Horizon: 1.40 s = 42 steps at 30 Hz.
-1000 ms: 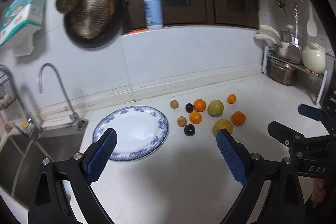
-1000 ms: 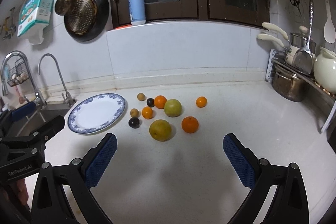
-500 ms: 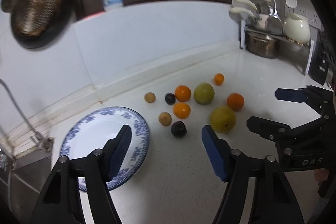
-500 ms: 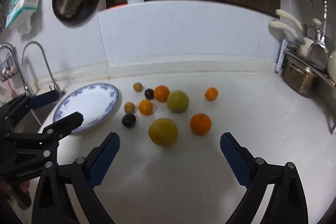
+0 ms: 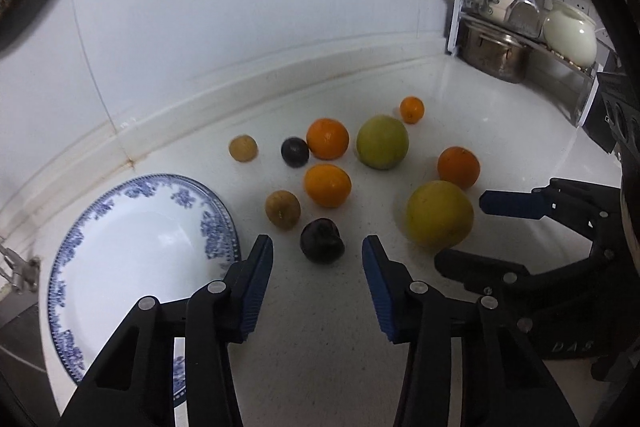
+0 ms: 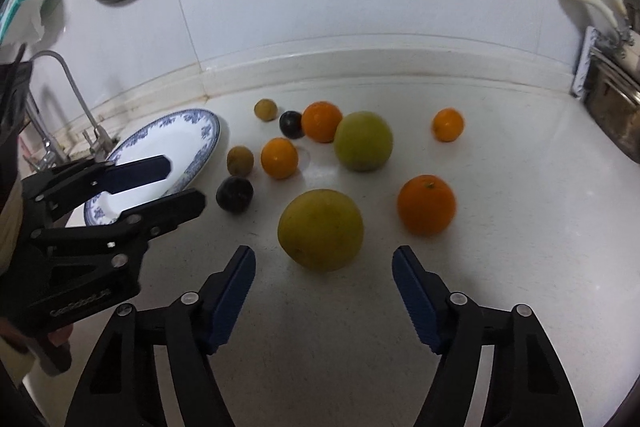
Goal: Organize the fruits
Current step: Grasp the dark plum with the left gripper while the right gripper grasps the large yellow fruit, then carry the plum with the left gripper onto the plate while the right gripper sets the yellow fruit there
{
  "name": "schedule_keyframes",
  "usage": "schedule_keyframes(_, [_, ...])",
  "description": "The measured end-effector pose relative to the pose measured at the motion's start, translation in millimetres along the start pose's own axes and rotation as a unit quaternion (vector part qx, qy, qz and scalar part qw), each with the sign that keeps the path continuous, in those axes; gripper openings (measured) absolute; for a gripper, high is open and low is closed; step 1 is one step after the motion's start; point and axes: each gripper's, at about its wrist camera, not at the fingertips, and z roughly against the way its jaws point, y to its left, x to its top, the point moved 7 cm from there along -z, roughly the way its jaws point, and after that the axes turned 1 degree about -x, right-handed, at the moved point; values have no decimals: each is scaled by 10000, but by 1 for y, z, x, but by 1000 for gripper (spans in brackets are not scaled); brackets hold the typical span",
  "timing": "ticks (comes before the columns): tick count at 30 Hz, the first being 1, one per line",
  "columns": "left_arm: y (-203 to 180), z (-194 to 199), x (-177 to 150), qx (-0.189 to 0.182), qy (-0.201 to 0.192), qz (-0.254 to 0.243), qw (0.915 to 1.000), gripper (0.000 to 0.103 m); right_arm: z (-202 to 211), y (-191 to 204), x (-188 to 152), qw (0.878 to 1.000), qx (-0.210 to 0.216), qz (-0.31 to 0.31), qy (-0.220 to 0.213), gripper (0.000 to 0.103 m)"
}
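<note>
moved: both tools have come down and closer to the fruit since a second ago, and the left tool's jaws have narrowed.
left tool [image 5: 317,254]: released, holding nothing; its blue pads stand on either side of a dark plum [image 5: 322,240], just short of it, with gaps on both sides.
right tool [image 6: 323,265]: released and wide, holding nothing; a big yellow fruit [image 6: 321,229] sits just ahead of the gap between its pads.
plate [image 5: 100,219]: blue-patterned rim, bare white middle, on the worktop [image 5: 312,339] just left of the left tool; the left finger crosses its near edge.
near fruit: a small brown fruit [image 5: 282,209] and an orange [image 5: 327,185] lie just behind the plum, apart from it.
far fruit: a second dark plum [image 5: 295,152] touches another orange [image 5: 327,138]; a green fruit [image 5: 382,141] sits beside that; a second small brown fruit [image 5: 243,148] lies farther left.
right side: an orange [image 6: 426,205] lies near the yellow fruit, and a small orange [image 6: 447,124] lies well behind it.
rack [image 5: 520,39]: in the far right corner, holding a steel pot and a white jug.
</note>
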Motion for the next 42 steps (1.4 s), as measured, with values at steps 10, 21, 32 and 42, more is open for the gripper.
schedule_keyframes(10, [0, -27, -2, -111, 402, 98, 9991, 37, -22, -2, 6, 9997, 184, 34, 163, 59])
schedule_keyframes(21, [2, -38, -2, -118, 516, 200, 9984, 29, -30, -4, 11, 9989, 428, -31, 163, 53])
schedule_keyframes(32, [5, -17, -2, -35, 321, 331, 9989, 28, -27, -2, 10, 9987, 503, -12, 104, 52])
schedule_keyframes(42, [15, 27, -8, 222, -73, 526, 9983, 28, -7, 19, 18, 9978, 641, 138, -105, 52])
